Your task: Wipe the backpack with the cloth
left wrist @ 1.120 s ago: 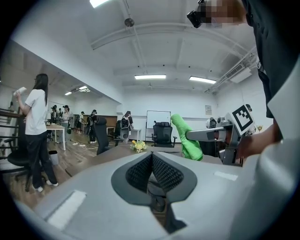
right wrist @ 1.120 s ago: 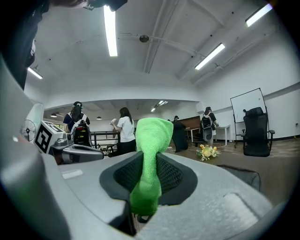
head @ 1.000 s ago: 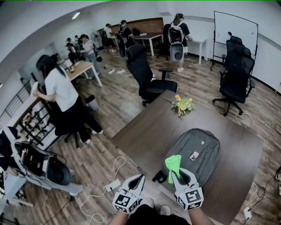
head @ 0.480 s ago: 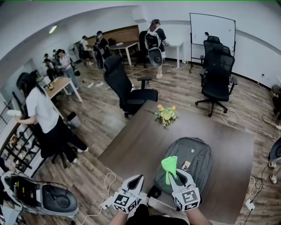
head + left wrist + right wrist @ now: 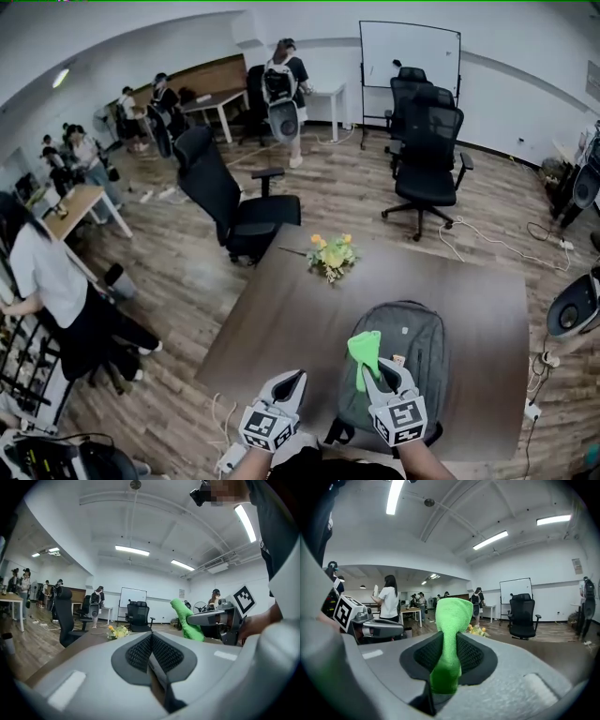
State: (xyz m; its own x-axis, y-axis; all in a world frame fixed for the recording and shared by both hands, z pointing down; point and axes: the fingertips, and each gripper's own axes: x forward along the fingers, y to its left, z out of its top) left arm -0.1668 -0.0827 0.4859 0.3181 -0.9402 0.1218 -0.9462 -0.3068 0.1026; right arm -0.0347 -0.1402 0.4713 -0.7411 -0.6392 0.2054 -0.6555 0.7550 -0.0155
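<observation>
Over the last second the view has swung until the brown desk [image 5: 281, 319] and the grey backpack [image 5: 417, 333] on it lie squarely ahead. The right gripper [image 5: 380, 367] clamps the green cloth [image 5: 366, 347] above the pack's near end, and the left gripper [image 5: 289, 382] is closed on nothing, so wiping looks ready to begin

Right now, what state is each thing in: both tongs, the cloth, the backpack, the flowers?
Left tongs: shut, empty.
Right tongs: shut on the cloth.
Cloth: bunched, sticking up out of the right tongs, over the backpack.
Backpack: lying flat on the table.
Flowers: on the table, apart from the backpack.
</observation>
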